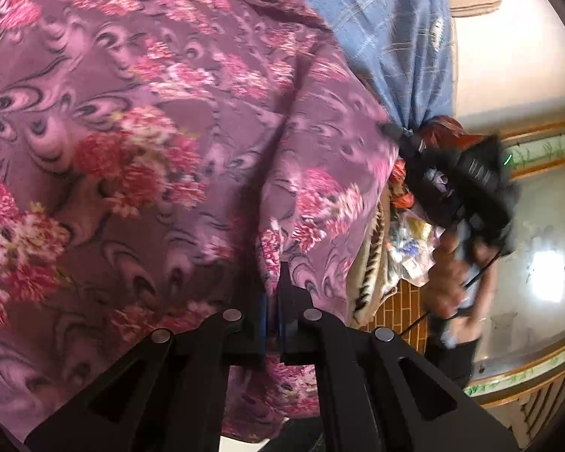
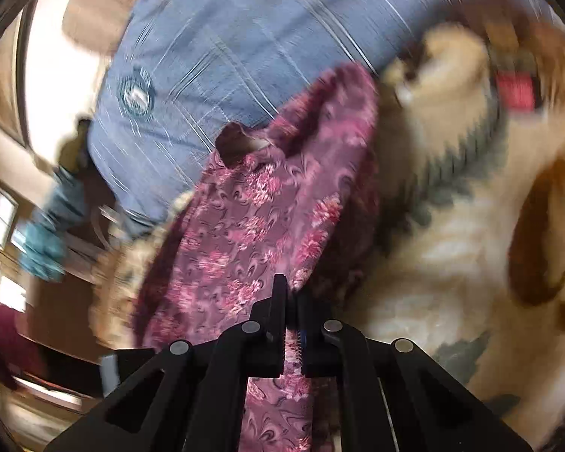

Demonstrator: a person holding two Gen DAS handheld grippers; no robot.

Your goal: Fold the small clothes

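Observation:
A purple garment with pink flowers (image 1: 162, 143) fills the left wrist view, hanging spread out. My left gripper (image 1: 273, 290) is shut on its edge. In the right wrist view the same garment (image 2: 252, 218) hangs in a narrower strip, and my right gripper (image 2: 292, 301) is shut on its edge, with cloth between the jaws. The right gripper also shows in the left wrist view (image 1: 399, 132), black, pinching the garment's far corner. The picture is motion-blurred in the right wrist view.
A blue checked cloth (image 1: 380, 26) lies behind the garment, also in the right wrist view (image 2: 245, 45). A cream and brown blanket (image 2: 471, 188) covers the surface at right. A tiled floor and wooden furniture (image 1: 538, 384) show at right in the left wrist view.

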